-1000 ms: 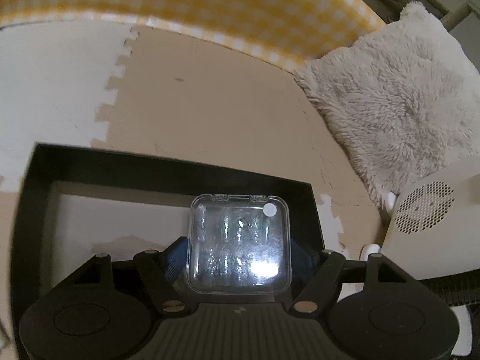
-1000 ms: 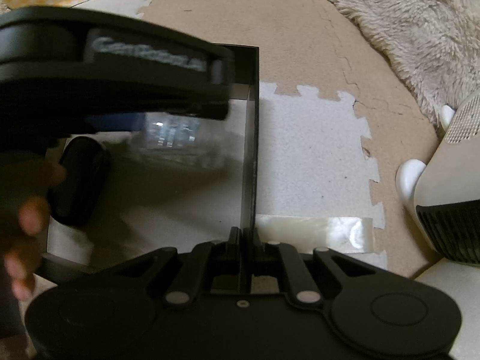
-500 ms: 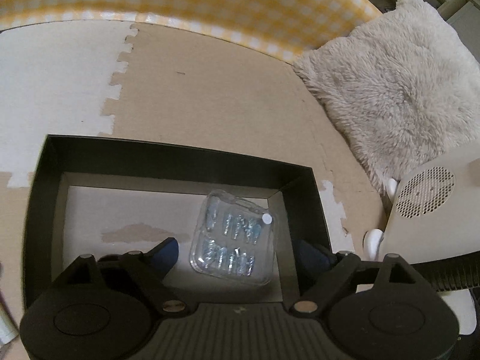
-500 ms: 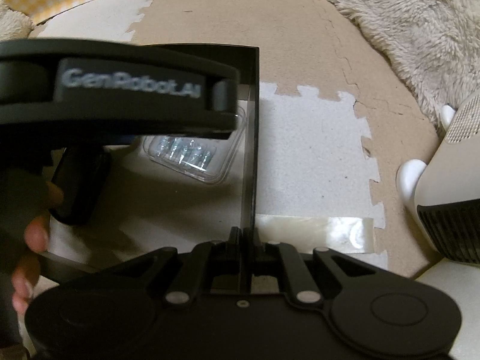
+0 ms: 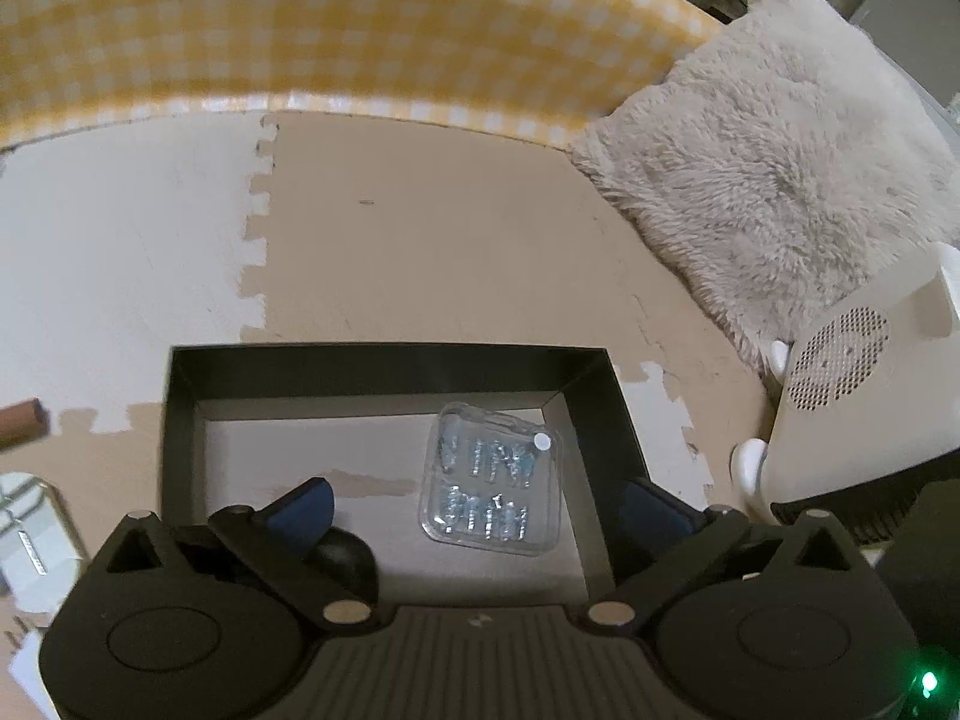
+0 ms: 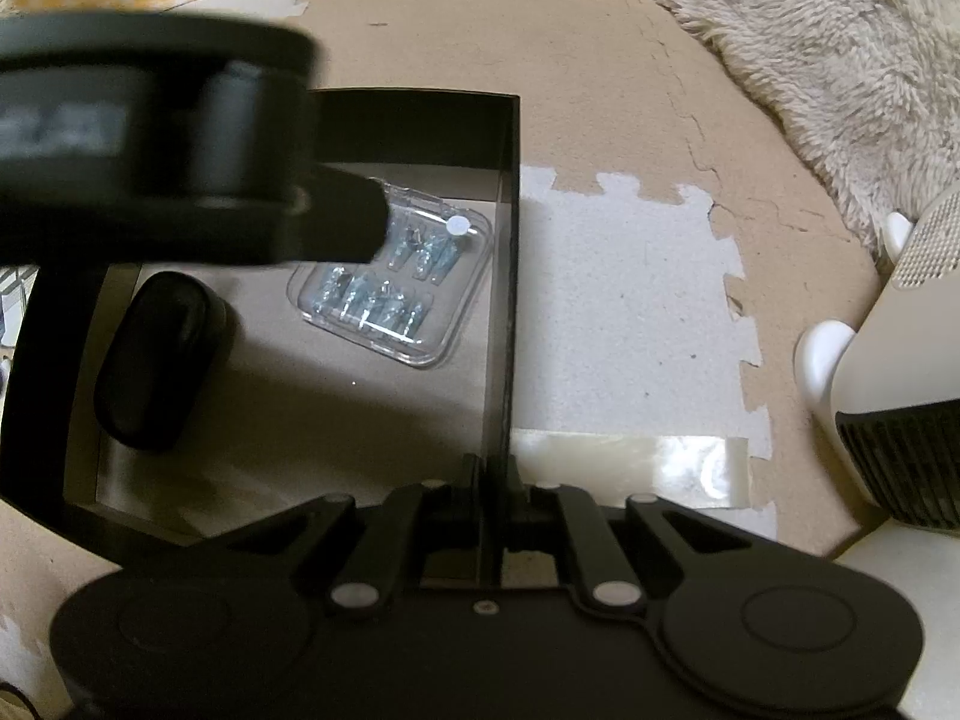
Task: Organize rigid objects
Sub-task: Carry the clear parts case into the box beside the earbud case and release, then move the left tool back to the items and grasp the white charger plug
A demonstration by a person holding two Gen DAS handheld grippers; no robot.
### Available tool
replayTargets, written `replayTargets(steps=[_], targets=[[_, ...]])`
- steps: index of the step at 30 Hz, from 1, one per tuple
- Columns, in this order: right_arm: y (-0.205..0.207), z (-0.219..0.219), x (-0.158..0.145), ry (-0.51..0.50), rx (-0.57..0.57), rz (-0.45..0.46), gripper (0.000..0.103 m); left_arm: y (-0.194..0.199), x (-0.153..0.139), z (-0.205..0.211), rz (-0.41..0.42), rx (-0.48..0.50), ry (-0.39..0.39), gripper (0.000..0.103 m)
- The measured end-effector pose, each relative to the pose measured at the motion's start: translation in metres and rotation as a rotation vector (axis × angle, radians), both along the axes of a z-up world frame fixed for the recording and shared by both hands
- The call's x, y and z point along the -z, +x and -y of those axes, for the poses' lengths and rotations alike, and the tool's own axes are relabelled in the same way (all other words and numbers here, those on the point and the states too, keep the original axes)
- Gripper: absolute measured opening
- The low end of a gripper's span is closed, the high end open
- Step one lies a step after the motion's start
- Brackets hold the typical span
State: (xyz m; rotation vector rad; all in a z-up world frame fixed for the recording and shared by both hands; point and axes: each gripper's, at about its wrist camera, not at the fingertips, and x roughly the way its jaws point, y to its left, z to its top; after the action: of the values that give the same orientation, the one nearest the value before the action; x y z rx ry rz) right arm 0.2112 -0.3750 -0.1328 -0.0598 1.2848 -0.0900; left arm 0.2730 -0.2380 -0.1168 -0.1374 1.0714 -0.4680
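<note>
Right gripper [image 6: 495, 474] up close: jaws pressed together on the near end of the black box's [image 5: 384, 354] side wall, pinching it, prob to keep the box from sliding while stuff gets dropped in. Left gripper [image 5: 474, 501] hangs over the box w/ blue pads [image 5: 303, 507] spread wide, nothing between them. Just ahead of it & a touch right lies the clear plastic case [image 5: 492, 480], flat on the box floor, tucked toward the right wall, slightly skewed; looks let go, so that item reads as placed. The case: see-thru, square w/ rounded corners, two rows of small bluish-silver bits inside, a tiny white dot sticker [image 5: 542, 441] at its far right corner, lid looks closed. Under the left pad, a dark oval object [image 6: 159, 360] also on the box floor, apart from the case; can't tell what it is. Further out: puzzle-edge foam mat [image 5: 450, 240], tan & white tiles. Off to the left, edge of a metal tin [image 5: 36, 534] and a brown stick end [image 5: 21, 420], maybe next to sort. Far right, fluffy cushion [image 5: 768, 168] & a beige appliance w/ vent holes [image 5: 840, 360]; beyond, yellow check cloth [image 5: 300, 36].
</note>
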Motion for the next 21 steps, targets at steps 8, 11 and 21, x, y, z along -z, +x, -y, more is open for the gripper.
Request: replayTargets(steps=[8,11,21], targets=[[0.000,-0.001,0.000,-0.001,-0.003,0.000,0.008,-0.008,-0.017,-0.023,0.053,0.012,0.049,0.103],[0.000,-0.001,0.000,-0.001,-0.004,0.000,0.008,-0.013,-0.022,-0.035,0.078,0.022,0.068,0.103],[-0.001,-0.001,-0.001,0.001,-0.005,-0.001,0.008,-0.029,-0.043,-0.092,0.128,0.007,0.081,0.103]])
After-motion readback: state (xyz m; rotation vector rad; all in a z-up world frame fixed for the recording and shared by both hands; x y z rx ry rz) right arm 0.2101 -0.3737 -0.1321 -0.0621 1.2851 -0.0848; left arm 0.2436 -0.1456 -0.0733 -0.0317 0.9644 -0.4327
